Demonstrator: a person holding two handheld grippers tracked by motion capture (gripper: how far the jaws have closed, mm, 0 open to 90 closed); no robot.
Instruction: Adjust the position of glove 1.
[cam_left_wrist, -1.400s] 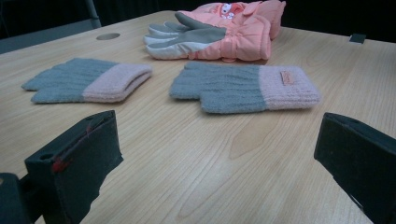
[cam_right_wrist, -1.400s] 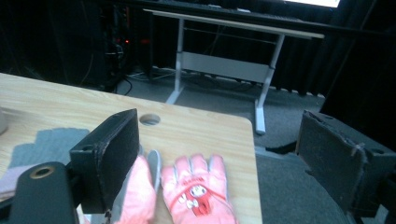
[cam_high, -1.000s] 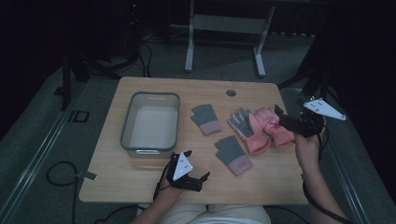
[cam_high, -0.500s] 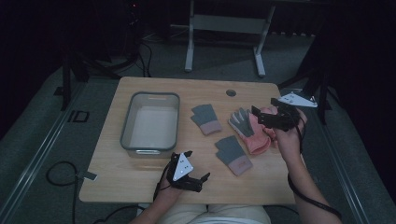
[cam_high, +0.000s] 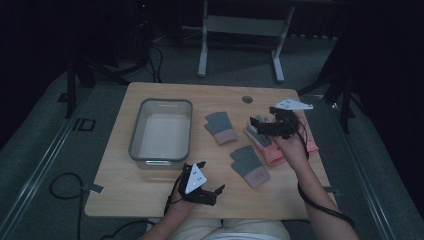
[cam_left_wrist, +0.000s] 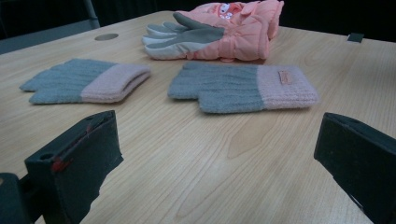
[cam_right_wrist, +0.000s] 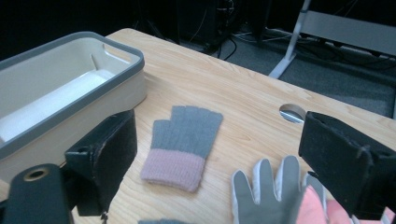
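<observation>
— What stands at the left of the table?
— A grey-rimmed tub (cam_high: 161, 131); the left gripper (cam_high: 212, 192) rests at the near edge, jaws apart.

— And toward the right?
— Two knit gloves (cam_high: 220, 127) (cam_high: 249, 165) lie flat; the right gripper (cam_high: 256, 124), jaws apart and empty, hovers over the pink ski gloves (cam_high: 272, 152) near the right edge.
</observation>
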